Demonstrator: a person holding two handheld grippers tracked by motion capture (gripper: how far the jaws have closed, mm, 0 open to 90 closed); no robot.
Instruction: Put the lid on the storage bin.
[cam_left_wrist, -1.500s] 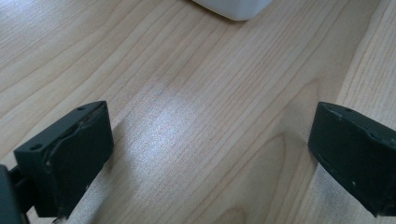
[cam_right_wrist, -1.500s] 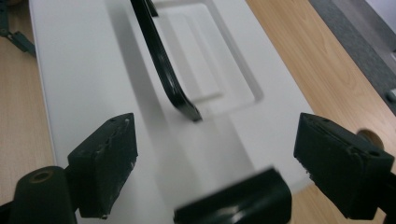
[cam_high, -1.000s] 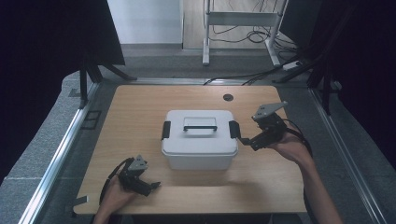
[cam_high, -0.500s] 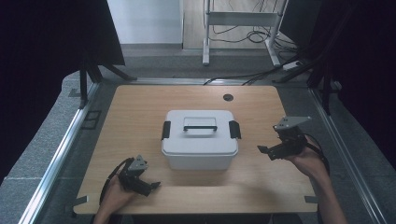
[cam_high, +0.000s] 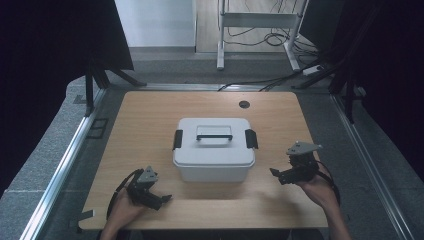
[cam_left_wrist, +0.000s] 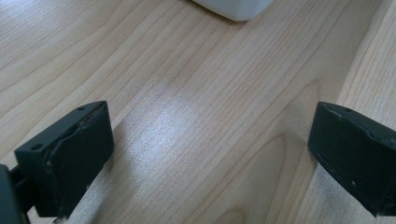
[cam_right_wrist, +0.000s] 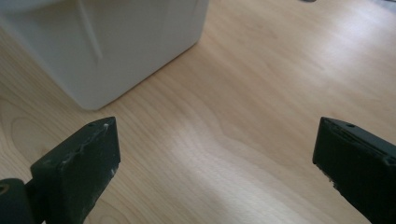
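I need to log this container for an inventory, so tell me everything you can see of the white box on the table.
The white box is a rectangular lidded bin, plastic by its look, with rounded corners. A black handle lies flat in a recess of the lid, and a black latch sits at each short end. It stands upright, lid on, near the middle of the wooden table. Neither gripper touches it.
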